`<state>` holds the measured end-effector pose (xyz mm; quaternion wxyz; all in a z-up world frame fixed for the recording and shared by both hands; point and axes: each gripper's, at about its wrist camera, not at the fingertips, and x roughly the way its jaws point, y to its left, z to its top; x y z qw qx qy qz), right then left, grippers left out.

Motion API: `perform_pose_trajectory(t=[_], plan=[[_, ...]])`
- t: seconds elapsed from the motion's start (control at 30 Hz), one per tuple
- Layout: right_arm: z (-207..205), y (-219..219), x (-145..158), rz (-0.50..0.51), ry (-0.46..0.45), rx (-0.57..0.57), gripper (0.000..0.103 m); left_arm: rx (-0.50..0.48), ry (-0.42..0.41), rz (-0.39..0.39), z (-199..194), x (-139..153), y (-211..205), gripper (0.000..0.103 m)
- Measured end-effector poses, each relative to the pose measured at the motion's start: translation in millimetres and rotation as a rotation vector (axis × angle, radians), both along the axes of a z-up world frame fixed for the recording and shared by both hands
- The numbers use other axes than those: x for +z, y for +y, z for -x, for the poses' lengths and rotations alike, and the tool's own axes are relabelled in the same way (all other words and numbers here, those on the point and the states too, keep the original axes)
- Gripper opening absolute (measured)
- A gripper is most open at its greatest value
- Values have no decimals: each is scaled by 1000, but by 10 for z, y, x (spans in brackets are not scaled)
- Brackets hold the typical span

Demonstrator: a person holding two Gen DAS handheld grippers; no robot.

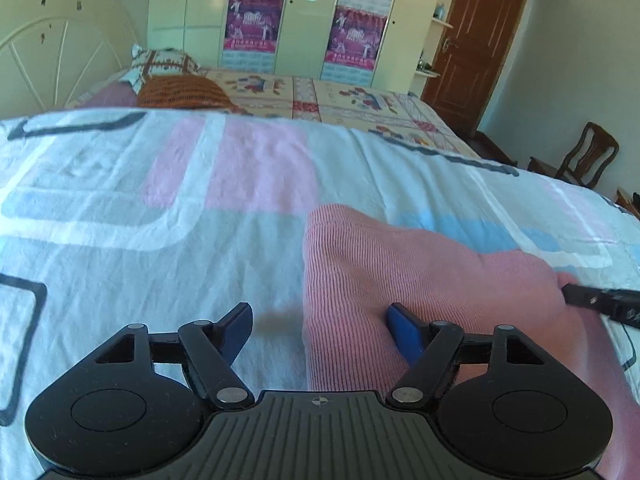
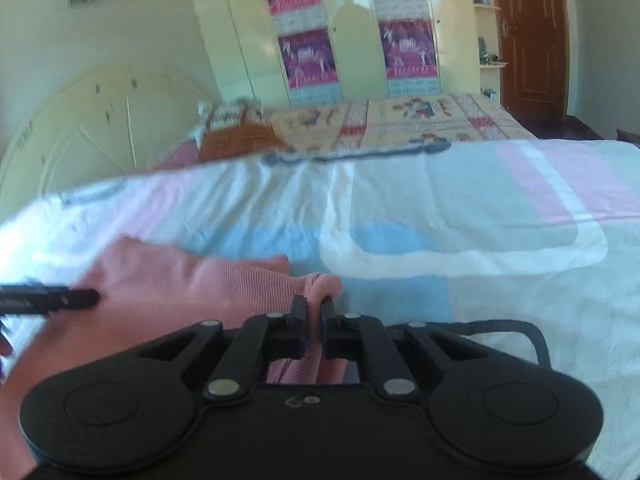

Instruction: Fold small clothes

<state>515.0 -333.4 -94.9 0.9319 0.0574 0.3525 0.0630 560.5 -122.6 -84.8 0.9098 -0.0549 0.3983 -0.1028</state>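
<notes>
No text can be read in either view. The posters [image 1: 253,20] on the wardrobe [image 1: 176,8] carry lines of print across their pink and purple fields, but the characters are too small and blurred to make out; the pale grids below them, which look like calendar tables, are just as illegible. Right of the wardrobe, the door [image 1: 472,40] bears no sign. The bedsheet [image 1: 120,200] in front of the wardrobe shows only coloured blocks and dark outlines. The right gripper [image 2: 314,307] has a small embossed mark on its body that cannot be deciphered.
</notes>
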Motion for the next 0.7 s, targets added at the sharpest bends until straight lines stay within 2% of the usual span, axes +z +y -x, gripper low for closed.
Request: perform_pose_trajectory(t=[0.07, 0.13, 0.17, 0.2, 0.23, 0.3, 0.4, 0.5, 0.63, 0.7], plan=[[-51, 20, -53, 35, 31, -1, 8, 7, 20, 12, -17, 8, 25, 74], [-36, 47, 57, 45, 59, -24, 20, 13, -6, 10, 90, 141, 41, 74], [43, 71, 149, 63, 39, -45, 32, 5, -29, 25, 185, 219, 58, 74], [170, 82, 238, 61, -5, -50, 38, -8, -34, 42, 277, 272, 69, 74], [306, 88, 313, 35, -38, -27, 35, -19, -35, 48, 359, 307, 62, 74], [507, 140, 379, 7, -24, 33, 12, -58, -38, 35, 534, 338, 8, 74], [822, 311, 415, 15, -7, 143, 12, -108, -48, -21, 791, 322, -94, 74], [1096, 454, 364, 91, 21, 210, 12, -127, -53, -130, 1033, 238, -178, 74], [1368, 501, 189, 179, 84, 206, 10, -110, -73, -128, 1264, 217, -126, 74], [1442, 468, 180, 156, 74, 176, 10, -97, -66, -122, 1305, 233, -116, 74]])
